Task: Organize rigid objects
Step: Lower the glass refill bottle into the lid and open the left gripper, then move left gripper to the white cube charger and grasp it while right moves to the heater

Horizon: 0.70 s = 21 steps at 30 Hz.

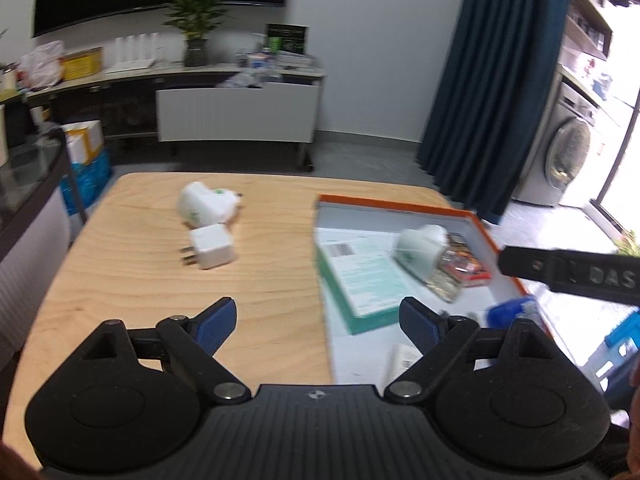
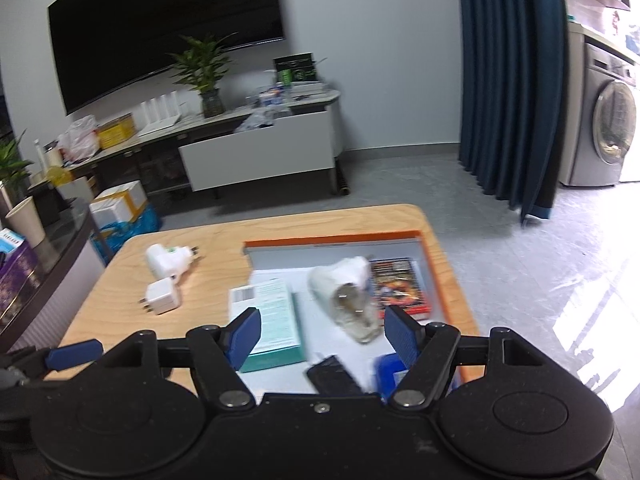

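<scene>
Pale wooden surface (image 1: 132, 280) with rounded corners carries everything here, and both grippers hover over its near edge. Left gripper (image 1: 316, 320) stands spread wide with nothing between its blue pads; ahead of it and to its left lie the white square plug charger (image 1: 210, 247) and, just beyond, the white rounded travel adapter (image 1: 206, 203), both loose on the wood. Right gripper (image 2: 320, 332) is also parted and empty, poised over the orange-rimmed shallow box (image 2: 434, 256). Just ahead of it a white-capped clear bulb-like object (image 2: 346, 294) lies tilted across the teal-edged white carton (image 2: 272, 320) and the red picture card (image 2: 398, 286). That leaning object looks unsettled and could roll if nudged. The charger's prongs point toward the left gripper, so a pinch across them may slip or spin it. Both views are blurred, so aim could be off.
</scene>
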Motion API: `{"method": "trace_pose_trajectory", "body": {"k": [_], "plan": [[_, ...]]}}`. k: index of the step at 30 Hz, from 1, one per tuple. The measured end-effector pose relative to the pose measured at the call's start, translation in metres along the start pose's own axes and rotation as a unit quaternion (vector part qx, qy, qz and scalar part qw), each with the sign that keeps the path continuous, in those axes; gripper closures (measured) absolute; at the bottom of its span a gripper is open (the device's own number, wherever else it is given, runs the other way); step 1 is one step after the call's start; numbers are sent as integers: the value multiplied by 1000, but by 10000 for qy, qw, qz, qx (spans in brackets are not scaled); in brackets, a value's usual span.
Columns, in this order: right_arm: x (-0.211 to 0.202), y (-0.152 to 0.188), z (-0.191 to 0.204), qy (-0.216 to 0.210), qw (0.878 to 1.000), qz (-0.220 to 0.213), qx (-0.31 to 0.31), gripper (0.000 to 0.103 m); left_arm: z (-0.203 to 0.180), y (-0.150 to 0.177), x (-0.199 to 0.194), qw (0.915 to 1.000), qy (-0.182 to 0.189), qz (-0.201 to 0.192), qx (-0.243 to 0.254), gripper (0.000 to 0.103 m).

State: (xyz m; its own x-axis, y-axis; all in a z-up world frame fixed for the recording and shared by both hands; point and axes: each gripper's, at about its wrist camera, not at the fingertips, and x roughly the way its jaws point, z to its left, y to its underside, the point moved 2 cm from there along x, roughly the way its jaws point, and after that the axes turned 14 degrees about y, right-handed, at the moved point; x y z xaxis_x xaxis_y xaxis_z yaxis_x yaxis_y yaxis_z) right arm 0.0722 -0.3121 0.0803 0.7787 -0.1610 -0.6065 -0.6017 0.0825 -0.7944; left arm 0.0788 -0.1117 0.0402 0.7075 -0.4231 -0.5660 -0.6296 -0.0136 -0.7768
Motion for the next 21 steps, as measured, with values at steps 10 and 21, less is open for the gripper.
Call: {"method": "trace_pose_trajectory", "body": {"k": [10, 21], "plan": [[10, 3, 35, -289, 9989, 60, -360, 20, 71, -21, 27, 9896, -1048, -360, -914, 1], [32, 10, 46, -560, 9974, 205, -400, 20, 102, -36, 89, 9823, -1510, -89, -1106, 0]]}}
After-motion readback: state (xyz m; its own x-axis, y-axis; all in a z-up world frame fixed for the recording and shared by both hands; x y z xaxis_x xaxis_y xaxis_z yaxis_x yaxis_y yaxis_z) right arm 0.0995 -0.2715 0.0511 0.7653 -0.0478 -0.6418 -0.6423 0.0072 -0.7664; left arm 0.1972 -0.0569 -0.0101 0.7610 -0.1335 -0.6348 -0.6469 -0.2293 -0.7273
